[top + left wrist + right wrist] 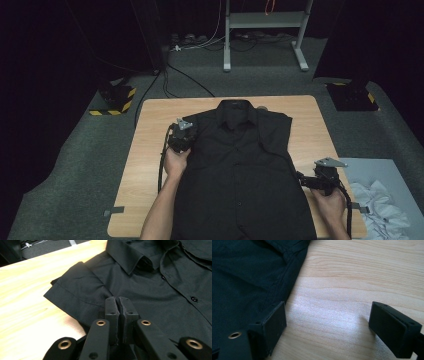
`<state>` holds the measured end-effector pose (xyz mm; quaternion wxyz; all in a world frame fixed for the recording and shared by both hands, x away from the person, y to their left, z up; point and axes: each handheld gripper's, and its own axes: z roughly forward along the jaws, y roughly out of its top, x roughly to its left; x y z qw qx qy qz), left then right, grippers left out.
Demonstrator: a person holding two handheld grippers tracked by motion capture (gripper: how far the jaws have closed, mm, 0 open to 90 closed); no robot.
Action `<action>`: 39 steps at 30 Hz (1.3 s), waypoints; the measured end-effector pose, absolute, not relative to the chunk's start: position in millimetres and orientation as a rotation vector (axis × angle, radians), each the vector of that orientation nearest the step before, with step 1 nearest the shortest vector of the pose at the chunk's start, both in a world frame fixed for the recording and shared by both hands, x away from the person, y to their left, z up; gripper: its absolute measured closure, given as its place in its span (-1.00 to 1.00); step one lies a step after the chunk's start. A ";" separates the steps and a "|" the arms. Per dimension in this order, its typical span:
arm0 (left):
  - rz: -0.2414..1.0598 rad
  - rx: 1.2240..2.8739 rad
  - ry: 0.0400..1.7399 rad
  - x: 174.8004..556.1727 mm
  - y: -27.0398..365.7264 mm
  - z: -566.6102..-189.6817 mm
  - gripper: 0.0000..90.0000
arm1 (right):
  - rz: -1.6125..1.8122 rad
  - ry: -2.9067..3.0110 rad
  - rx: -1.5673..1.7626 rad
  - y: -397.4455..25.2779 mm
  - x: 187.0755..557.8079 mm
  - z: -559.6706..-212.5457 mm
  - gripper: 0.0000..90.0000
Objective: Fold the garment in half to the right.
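A black short-sleeved button shirt [240, 160] lies flat, front up, on the wooden table [145, 150], collar at the far side. My left gripper [183, 134] sits over the shirt's left shoulder, beside the sleeve [75, 292]. In the left gripper view this gripper [119, 302] has its jaws pressed together, with no fabric seen between them. My right gripper [302, 181] is low at the shirt's right edge and points left. In the right gripper view it [329, 312] stands open, one jaw on the shirt's hem [287, 277], the other over bare wood [352, 290].
A heap of white cloth [380, 207] lies on a grey surface right of the table. A metal stand [265, 22] and cables are on the floor behind. Striped blocks [115, 100] flank the table's far corners. Grey tape [114, 211] marks the front left edge.
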<state>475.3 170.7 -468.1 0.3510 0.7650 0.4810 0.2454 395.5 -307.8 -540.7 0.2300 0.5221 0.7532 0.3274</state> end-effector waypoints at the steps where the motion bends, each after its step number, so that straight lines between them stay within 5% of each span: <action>1: 0.631 1.980 1.243 476.0 169.4 -469.6 0.90 | 0.901 2.072 1.437 -307.8 395.5 -540.7 -0.69; 20: 0.542 2.049 1.243 487.8 147.4 -492.7 0.86 | 0.901 2.072 1.437 -307.8 395.5 -540.7 -0.69; 39: 0.501 2.101 1.205 494.2 125.1 -508.3 0.60 | 0.902 2.073 1.436 -307.8 395.6 -540.7 -0.69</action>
